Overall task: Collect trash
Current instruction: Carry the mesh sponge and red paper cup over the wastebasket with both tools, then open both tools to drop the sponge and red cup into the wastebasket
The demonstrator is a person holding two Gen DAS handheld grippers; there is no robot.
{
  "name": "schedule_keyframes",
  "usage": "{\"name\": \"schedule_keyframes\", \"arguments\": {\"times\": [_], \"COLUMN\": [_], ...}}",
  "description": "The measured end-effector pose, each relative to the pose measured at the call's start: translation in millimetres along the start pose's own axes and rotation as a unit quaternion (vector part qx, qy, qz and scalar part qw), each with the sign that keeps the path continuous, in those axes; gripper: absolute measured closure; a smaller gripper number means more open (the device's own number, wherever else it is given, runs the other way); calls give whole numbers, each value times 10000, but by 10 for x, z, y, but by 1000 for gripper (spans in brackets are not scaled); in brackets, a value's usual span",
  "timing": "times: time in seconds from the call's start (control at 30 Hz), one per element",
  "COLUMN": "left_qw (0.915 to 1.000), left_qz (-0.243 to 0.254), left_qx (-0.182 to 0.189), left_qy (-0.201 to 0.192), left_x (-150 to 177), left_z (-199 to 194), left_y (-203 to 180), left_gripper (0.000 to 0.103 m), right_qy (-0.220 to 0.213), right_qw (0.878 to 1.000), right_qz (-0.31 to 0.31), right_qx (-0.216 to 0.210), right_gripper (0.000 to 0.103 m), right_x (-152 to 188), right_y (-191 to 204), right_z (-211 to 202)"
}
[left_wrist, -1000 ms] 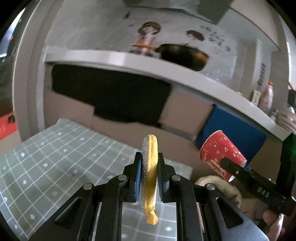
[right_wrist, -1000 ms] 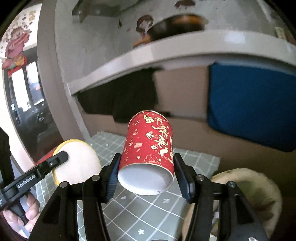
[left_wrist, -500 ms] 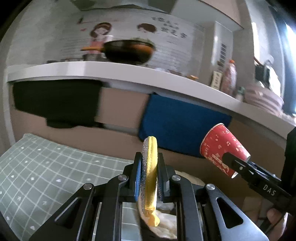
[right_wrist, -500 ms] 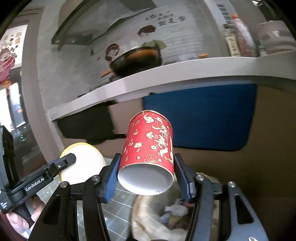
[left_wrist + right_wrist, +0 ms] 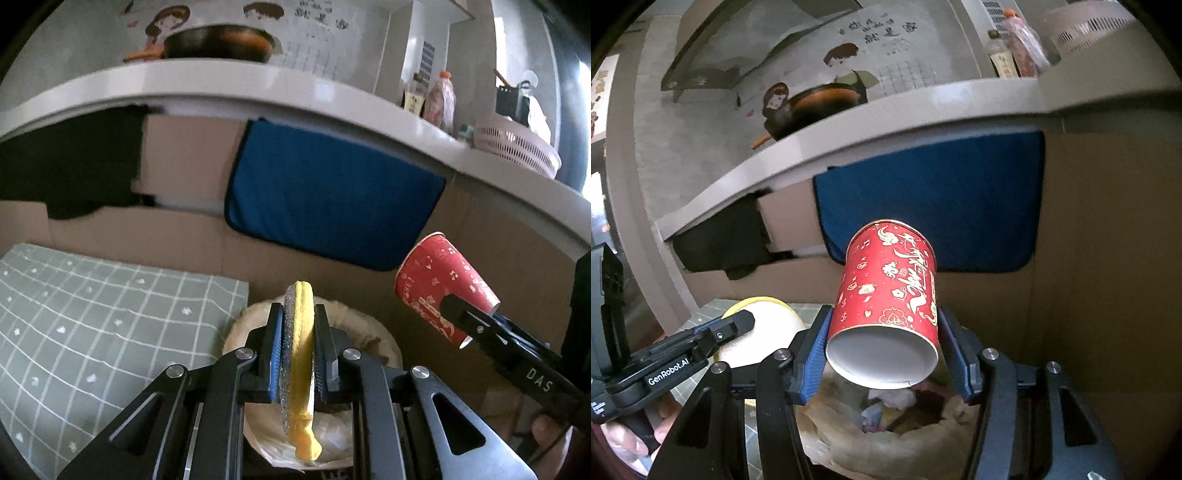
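Observation:
My left gripper [image 5: 298,347] is shut on a round yellow scouring pad [image 5: 301,354] with a silver mesh face, held edge-on above a bin lined with a pale bag [image 5: 384,339]. In the right wrist view that pad [image 5: 764,332] shows its flat pale face at lower left. My right gripper [image 5: 884,347] is shut on a red paper cup [image 5: 890,291] with gold print, its white base toward the camera. The cup [image 5: 436,280] also shows at right in the left wrist view. Below it the bag-lined bin [image 5: 894,432] holds crumpled trash.
A green checked mat [image 5: 92,325] covers the surface to the left of the bin. Cardboard panels [image 5: 1108,277] and a blue cloth [image 5: 328,199] stand behind it, under a grey counter edge [image 5: 258,88] carrying a wok, bottles and a pink basket [image 5: 517,144].
Both grippers have swung right from above the checked mat to above the bin, carrying the pad and the cup. The bin's opening with trash inside has come into view.

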State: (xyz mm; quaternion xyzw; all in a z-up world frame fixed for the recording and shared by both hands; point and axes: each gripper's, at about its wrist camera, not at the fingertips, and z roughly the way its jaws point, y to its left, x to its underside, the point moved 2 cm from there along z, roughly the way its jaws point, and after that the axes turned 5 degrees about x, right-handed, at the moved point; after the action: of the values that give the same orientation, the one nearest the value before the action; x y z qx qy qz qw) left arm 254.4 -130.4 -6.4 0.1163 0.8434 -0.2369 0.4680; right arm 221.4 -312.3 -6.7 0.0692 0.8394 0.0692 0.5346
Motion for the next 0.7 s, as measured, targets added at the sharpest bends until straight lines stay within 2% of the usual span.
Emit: {"name": "schedule_keyframes", "arguments": {"times": [0.33,0.7], "left_qw": [9993,9978], "left_qz": [-119,-321], "left_qx": [68,299], "left_qy": [361,490], "left_x": [160,148], "left_z": [356,650], "left_y": [95,233], "left_gripper": [87,87], "right_qy": [397,700], "right_qw": [9990,9967], "right_qz": [-71,-159], "right_qx": [200,372], "right_gripper": [50,50], "right_x": [228,350], "right_y": [-99,-95], "right_z": [328,620]}}
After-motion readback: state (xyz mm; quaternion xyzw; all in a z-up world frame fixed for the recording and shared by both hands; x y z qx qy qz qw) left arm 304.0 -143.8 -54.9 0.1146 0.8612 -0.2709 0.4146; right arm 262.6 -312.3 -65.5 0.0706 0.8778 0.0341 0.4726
